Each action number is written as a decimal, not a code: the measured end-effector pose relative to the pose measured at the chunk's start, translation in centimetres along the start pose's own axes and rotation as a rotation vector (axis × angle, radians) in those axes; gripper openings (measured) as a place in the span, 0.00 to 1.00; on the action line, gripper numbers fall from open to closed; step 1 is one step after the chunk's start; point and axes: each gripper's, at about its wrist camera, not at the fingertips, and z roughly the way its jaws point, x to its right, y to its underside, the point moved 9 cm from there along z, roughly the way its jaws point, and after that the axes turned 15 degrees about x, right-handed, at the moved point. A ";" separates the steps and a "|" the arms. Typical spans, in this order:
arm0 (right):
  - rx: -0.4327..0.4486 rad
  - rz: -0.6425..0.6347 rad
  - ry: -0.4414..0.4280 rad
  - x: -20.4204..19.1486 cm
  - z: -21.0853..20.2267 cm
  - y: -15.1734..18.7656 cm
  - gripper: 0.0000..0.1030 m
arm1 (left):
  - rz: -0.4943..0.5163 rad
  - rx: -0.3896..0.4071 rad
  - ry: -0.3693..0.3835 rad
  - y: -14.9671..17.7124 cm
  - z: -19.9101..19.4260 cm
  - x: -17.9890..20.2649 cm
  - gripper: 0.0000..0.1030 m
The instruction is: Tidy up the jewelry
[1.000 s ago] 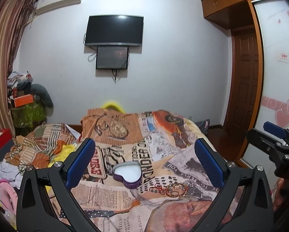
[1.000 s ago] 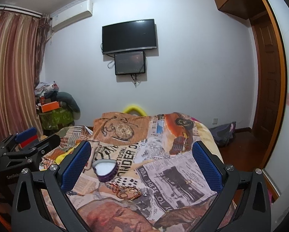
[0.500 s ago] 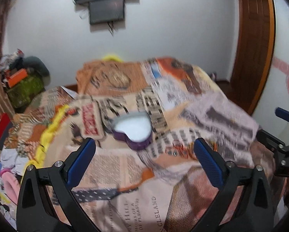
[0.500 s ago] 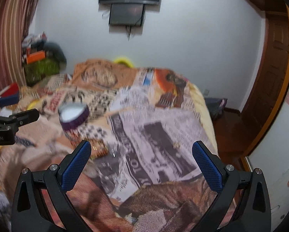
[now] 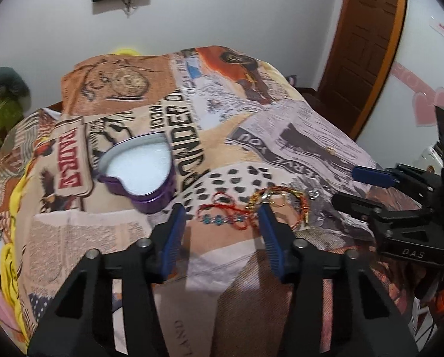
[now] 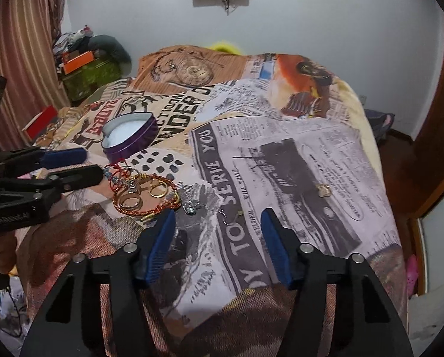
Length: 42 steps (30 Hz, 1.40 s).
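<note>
Purple heart-shaped tin [image 5: 138, 171] sits open on the bed [image 5: 296, 136], at 11 o'clock from the left tongs [image 5: 222, 212]. Red-and-gold jewelry pile [image 5: 251, 208] lies just ahead of the released left tongs, between their tips. Right tongs [image 6: 217, 218], also released, have the pile at 10 o'clock and a silver charm [image 6: 190, 207] near their left tip.

Purple heart tin [image 5: 150, 190], newsprint-patterned bedspread [image 6: 311, 154], red-gold bracelet [image 6: 146, 205], seemingly turquoise-beaded chain [image 5: 219, 219]

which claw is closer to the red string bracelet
Left. The left claw hangs open right over the red string bracelet; the right claw is off to its right, past the gold rings.
</note>
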 end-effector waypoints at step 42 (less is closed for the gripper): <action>0.034 -0.005 -0.094 -2.0 0.6 -3.7 0.09 | 0.008 0.070 0.119 -3.4 -0.3 2.2 0.02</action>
